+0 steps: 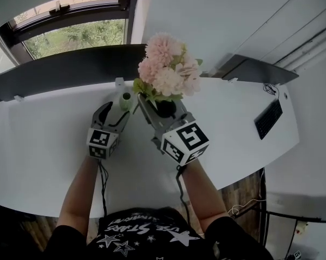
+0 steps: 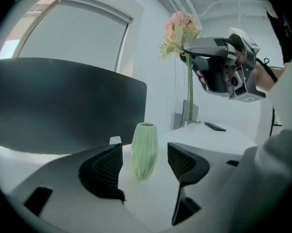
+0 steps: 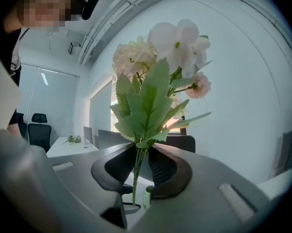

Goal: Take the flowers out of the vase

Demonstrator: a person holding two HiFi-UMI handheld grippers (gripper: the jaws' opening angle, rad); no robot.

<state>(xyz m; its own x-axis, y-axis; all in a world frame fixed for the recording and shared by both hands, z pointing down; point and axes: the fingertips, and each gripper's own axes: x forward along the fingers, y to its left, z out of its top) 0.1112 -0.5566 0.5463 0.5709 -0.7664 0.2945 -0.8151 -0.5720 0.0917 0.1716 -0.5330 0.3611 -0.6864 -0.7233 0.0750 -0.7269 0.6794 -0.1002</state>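
Right gripper clamps thin green stems of fluffy pink flowers; left gripper gapes wide at ribbed pale-green vase.

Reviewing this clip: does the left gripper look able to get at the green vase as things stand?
Probably yes. The left gripper has its jaws wide apart, the vase upright on the table just ahead between them, untouched. The right gripper holds the flowers up, clear of it.
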